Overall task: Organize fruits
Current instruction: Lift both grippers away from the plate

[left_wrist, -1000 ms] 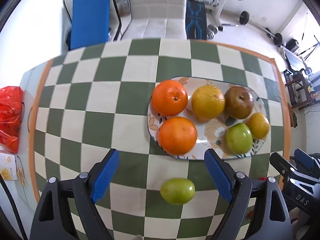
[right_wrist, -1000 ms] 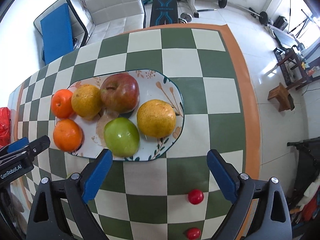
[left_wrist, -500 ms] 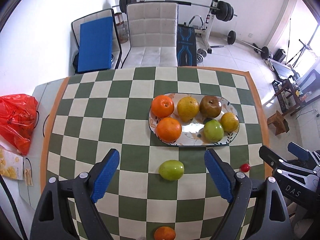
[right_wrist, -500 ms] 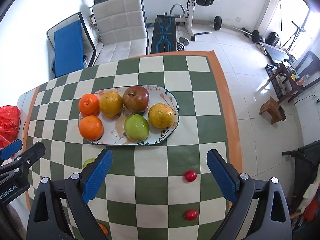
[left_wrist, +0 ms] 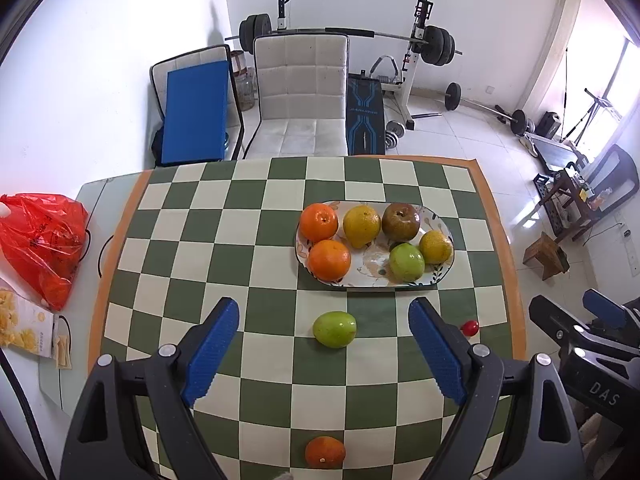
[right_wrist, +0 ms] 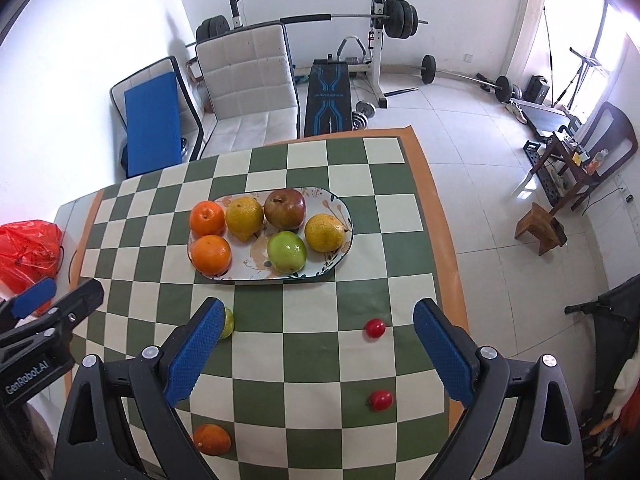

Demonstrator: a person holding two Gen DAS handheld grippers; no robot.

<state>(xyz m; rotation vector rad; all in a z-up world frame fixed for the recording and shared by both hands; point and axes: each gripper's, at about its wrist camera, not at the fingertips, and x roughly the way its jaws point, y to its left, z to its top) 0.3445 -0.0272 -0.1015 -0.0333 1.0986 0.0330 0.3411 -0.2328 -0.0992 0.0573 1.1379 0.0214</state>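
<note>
A patterned oval plate (left_wrist: 372, 280) (right_wrist: 256, 276) on the checkered table holds two oranges, two yellow citrus fruits, a brown-red apple (left_wrist: 401, 222) and a green apple (left_wrist: 407, 262). A loose green apple (left_wrist: 334, 329) lies on the cloth in front of the plate, between my left gripper's (left_wrist: 323, 322) open fingers and below them. A small orange (left_wrist: 325, 452) (right_wrist: 212, 444) lies nearer me. Two red cherry tomatoes (right_wrist: 375, 328) (right_wrist: 380, 400) lie between my right gripper's (right_wrist: 316, 320) open fingers. Both grippers are empty and raised above the table.
A red plastic bag (left_wrist: 44, 240) and a snack packet (left_wrist: 24, 326) sit off the table's left edge. A white chair (left_wrist: 300, 96), a blue mat and gym gear stand behind the table. A wooden stool (right_wrist: 540, 230) is on the floor at right.
Both grippers have pulled back and up from the plate, so more of the table and room shows. The small orange and second tomato have come into view. No fruit has moved.
</note>
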